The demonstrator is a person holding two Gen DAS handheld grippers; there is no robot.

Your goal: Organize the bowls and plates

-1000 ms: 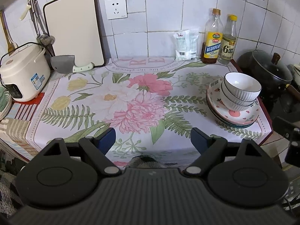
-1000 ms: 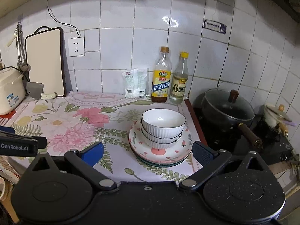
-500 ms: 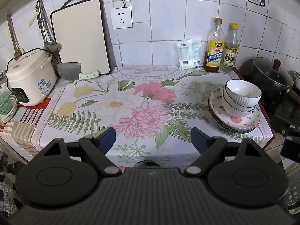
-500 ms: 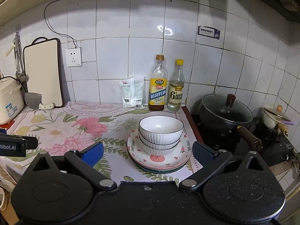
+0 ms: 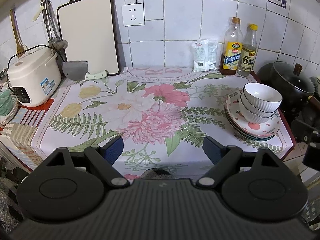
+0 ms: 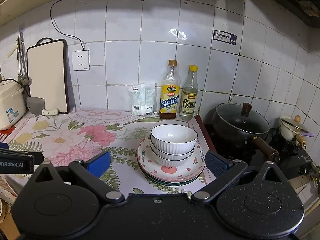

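- Plates (image 6: 181, 173) sit in a neat pile near the right end of the counter, close beside the stove, on the floral cloth (image 5: 124, 108); the top one is white with pink hearts and fruit, and a teal rim shows at the bottom of the pile. How many plates there are I cannot tell.
- Bowls (image 6: 173, 140), 3 by my count, white and ribbed with dark rims, are nested upright on the top plate, slightly toward its rear half.
- Judged from this, the task looks close to finished: every plate and bowl in view is already gathered into 1 stack, and no loose dish lies elsewhere on the cloth. What may be left is only moving the stack or backing away; the pictures do not settle which.
- Right gripper (image 6: 158, 164) hovers just short of the stack, facing it, fingers spread wide and empty, not touching any dish.
- Left gripper (image 5: 163, 148) hangs at the front edge of the counter, well apart from the stack, likewise released with nothing between its pads.
- Black lidded pot (image 6: 240, 124) stands close to the right of the pile, a thing to avoid knocking.
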